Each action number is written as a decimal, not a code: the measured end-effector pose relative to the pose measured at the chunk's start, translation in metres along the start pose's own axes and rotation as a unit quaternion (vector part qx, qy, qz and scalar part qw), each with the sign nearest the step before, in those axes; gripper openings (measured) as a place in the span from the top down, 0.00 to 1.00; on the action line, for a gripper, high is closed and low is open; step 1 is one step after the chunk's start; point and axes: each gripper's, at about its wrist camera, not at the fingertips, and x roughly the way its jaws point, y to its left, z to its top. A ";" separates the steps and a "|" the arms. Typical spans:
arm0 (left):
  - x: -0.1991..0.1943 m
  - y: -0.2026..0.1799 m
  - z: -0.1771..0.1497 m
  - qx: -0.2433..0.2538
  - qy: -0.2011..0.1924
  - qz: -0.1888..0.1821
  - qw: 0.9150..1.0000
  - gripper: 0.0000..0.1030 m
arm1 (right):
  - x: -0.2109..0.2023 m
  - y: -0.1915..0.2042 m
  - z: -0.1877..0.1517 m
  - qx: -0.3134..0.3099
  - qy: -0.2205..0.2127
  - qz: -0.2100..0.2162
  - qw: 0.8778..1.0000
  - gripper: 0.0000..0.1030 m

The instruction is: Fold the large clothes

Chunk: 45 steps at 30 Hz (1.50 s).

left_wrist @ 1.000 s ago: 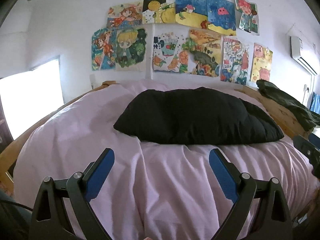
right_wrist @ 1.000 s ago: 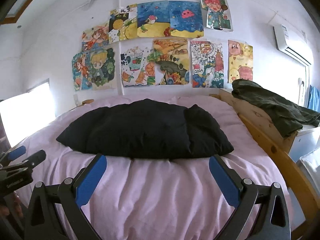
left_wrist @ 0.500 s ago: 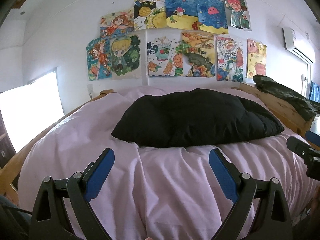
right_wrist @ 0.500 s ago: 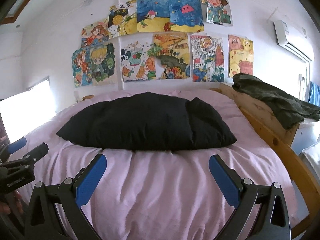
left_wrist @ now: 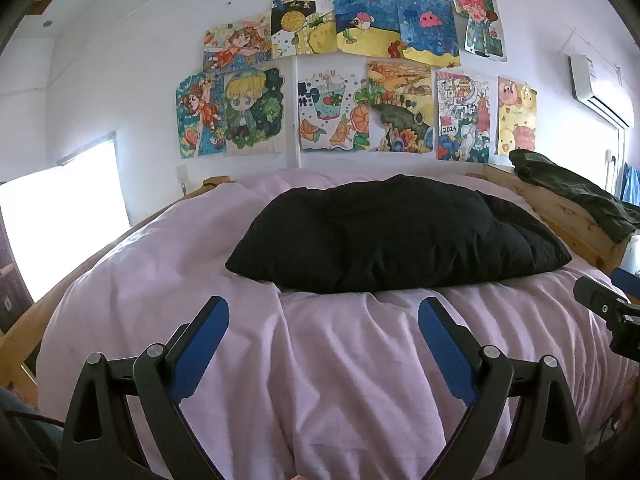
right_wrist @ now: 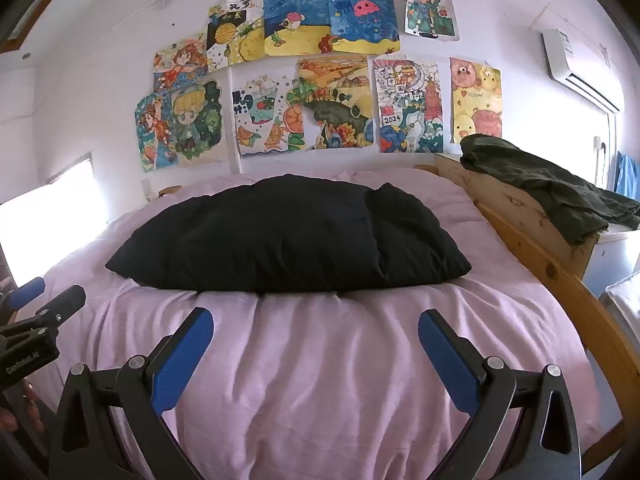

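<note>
Lying as a compact, puffy bundle in the middle of the bed (left_wrist: 160,264), the black garment (left_wrist: 392,236) is looking already folded, so little seems left. Hovering over the pink cover near the foot of the bed, left tool (left_wrist: 323,322) and right tool (right_wrist: 316,334) both spread wide, holding nothing, well apart from the garment.

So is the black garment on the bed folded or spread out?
Folded: the black garment sits as a compact, puffy bundle on the pink bedcover, no sleeves spread.

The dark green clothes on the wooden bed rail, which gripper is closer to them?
Right. The right gripper is on the side of the green clothes; the left gripper is farther across the bed.
</note>
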 end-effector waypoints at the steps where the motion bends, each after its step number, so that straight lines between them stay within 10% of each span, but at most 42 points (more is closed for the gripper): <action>1: 0.000 0.000 0.000 0.001 0.000 0.000 1.000 0.10 | 0.000 0.000 0.000 0.000 0.000 0.000 1.000 0.00; 45: -0.001 0.002 0.001 -0.002 0.002 0.001 1.000 0.10 | 0.003 0.001 -0.005 -0.004 0.003 0.000 1.000 0.00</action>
